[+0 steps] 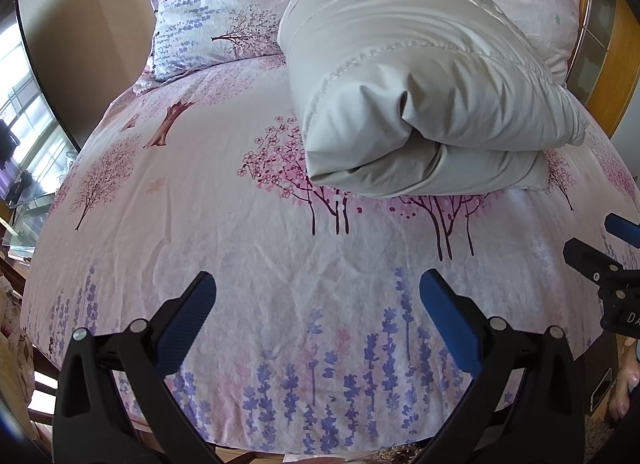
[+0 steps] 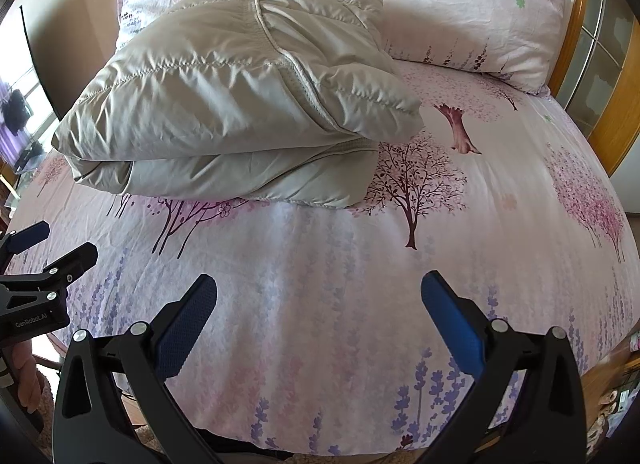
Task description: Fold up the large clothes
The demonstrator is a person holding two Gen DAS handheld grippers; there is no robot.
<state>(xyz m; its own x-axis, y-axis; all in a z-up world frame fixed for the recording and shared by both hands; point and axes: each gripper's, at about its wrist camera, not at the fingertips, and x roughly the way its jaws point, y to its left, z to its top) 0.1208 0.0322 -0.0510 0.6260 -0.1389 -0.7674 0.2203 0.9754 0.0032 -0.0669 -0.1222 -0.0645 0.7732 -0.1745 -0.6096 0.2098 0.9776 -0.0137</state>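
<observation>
Both tools hover over the bed [image 1: 280, 264]: the left hand-held gripper [image 1: 316, 296] is spread wide and empty, as is the right hand-held gripper [image 2: 318, 296]. Beyond them the grey puffy jacket [image 2: 240, 104] lies bundled, seemingly folded; next probably tidying or finishing.

A bed [image 1: 248, 248] dressed in a pink sheet printed with blossoming trees and rows of purple lavender carries a folded, pale grey padded jacket [image 1: 420, 104], which lies across the middle of the mattress. Two pillows in matching floral covers rest at the head edge, one [image 1: 208, 12] toward each corner [image 2: 472, 12], the jacket's far end just touching them.
</observation>
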